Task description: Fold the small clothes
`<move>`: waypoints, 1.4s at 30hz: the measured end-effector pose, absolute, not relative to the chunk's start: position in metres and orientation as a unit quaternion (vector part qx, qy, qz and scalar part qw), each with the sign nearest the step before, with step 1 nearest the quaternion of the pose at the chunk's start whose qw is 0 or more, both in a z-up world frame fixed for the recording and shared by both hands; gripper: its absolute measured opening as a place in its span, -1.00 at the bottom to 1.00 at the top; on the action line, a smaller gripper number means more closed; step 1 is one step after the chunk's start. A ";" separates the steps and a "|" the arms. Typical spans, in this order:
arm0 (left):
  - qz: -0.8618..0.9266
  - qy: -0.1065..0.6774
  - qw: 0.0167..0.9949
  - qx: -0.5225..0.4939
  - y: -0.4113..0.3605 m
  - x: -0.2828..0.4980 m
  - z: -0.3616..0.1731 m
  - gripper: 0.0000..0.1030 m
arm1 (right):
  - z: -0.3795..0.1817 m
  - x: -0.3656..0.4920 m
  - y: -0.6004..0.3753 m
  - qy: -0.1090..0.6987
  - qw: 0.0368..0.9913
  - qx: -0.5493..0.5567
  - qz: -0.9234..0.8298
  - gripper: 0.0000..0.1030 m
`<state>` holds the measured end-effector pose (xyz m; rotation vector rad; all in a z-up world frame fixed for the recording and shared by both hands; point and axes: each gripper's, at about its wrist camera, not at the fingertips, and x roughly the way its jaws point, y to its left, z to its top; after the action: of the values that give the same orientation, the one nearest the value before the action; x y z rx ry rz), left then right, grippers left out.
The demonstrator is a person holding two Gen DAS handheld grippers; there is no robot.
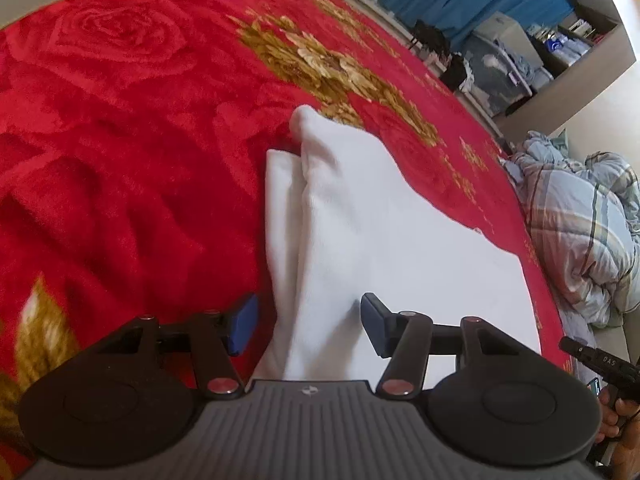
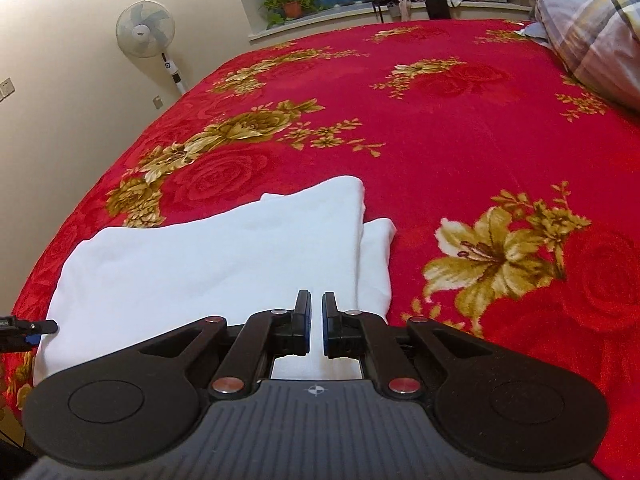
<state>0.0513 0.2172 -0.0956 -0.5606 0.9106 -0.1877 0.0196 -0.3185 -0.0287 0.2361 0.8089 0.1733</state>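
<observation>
Garment (image 2: 208,256) — white, folded — on red blanket (image 2: 440,140).

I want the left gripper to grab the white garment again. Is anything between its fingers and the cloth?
Nothing visible is in the way. The left gripper is open right over the white garment, whose near fold runs up between its fingers on the red floral blanket.
</observation>
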 end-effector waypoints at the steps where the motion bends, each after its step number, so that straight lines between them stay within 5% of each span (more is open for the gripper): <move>1: -0.091 0.430 0.858 -0.265 0.217 0.051 -0.096 0.18 | -0.029 0.021 -0.320 0.393 0.909 0.114 0.083 -0.90; 4: -0.096 0.420 0.865 -0.258 0.211 0.054 -0.098 0.00 | -0.030 0.024 -0.322 0.393 0.909 0.116 0.081 -0.90; 9: -0.090 0.412 0.874 -0.242 0.201 0.053 -0.101 -0.68 | -0.026 0.026 -0.321 0.386 0.911 0.120 0.084 -0.90; 11: -0.093 0.408 0.877 -0.236 0.201 0.053 -0.092 -0.74 | -0.026 0.026 -0.320 0.385 0.911 0.119 0.084 -0.90; 20: -0.078 0.399 0.891 -0.202 0.229 0.026 -0.004 -0.76 | -0.009 0.030 -0.320 0.363 0.918 0.139 0.081 -0.90; 25: 0.045 0.437 0.896 -0.062 0.226 0.022 0.019 -0.76 | 0.001 0.028 -0.318 0.354 0.920 0.142 0.087 -0.90; 29: 0.036 0.429 0.902 0.021 0.164 0.029 0.034 -0.76 | 0.005 0.027 -0.321 0.356 0.921 0.137 0.080 -0.90; 36: -0.122 0.415 0.901 -0.003 -0.007 0.052 0.059 -0.74 | 0.012 0.027 -0.337 0.344 0.924 0.151 0.062 -0.90; 39: -0.198 0.441 0.873 -0.073 -0.056 0.066 0.052 -0.42 | 0.011 0.028 -0.344 0.345 0.923 0.160 0.057 -0.90; 42: -0.247 0.418 0.866 -0.115 -0.060 0.066 0.064 -0.34 | 0.009 0.030 -0.345 0.348 0.921 0.167 0.058 -0.91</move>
<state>0.0657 -0.0597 0.0644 -0.2412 0.8761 -0.5169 0.0298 -0.3454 0.0093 0.3435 0.7154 0.1192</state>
